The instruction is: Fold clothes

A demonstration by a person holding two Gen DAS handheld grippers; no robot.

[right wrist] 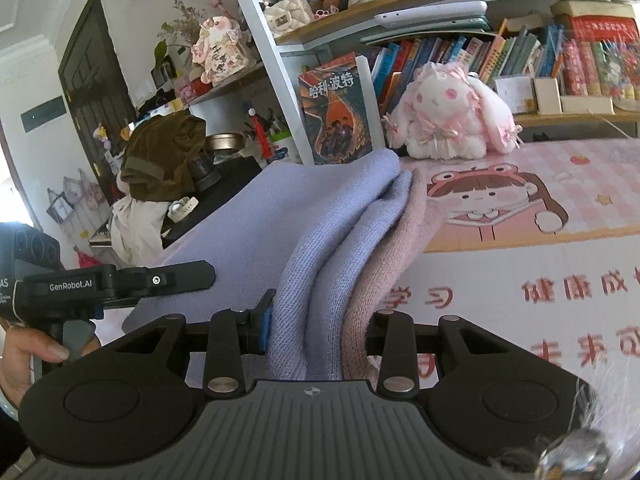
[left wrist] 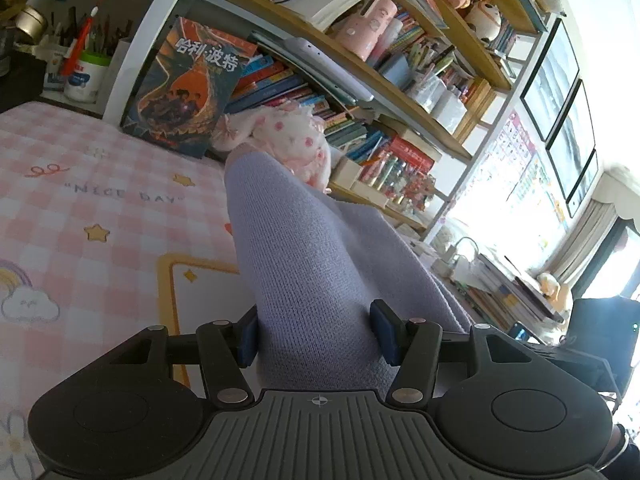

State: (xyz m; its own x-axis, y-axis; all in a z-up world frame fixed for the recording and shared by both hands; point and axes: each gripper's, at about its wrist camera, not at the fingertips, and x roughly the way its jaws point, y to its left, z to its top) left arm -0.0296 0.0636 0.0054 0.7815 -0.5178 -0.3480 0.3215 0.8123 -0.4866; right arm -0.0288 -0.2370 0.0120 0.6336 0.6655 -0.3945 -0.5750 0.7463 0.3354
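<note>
A lavender knitted garment (left wrist: 316, 264) is bunched into thick folds and lifted above the pink checked mat (left wrist: 80, 200). My left gripper (left wrist: 316, 334) is shut on one end of it, its blue pads pressed into the knit on both sides. In the right wrist view the same lavender garment (right wrist: 320, 232) shows several layers, with a pinkish layer on the right side. My right gripper (right wrist: 316, 332) is shut on that stack, and its right pad is hidden by the cloth. The left gripper's body (right wrist: 116, 284) and a hand (right wrist: 24, 356) appear at the left of this view.
A pink plush rabbit (right wrist: 448, 120) and an upright book (right wrist: 336, 112) stand at the back of the cartoon mat (right wrist: 520, 240), under crowded bookshelves (left wrist: 400, 80). An olive garment (right wrist: 160, 156) lies on a pile at the left. A pen cup (left wrist: 86, 76) stands in the corner.
</note>
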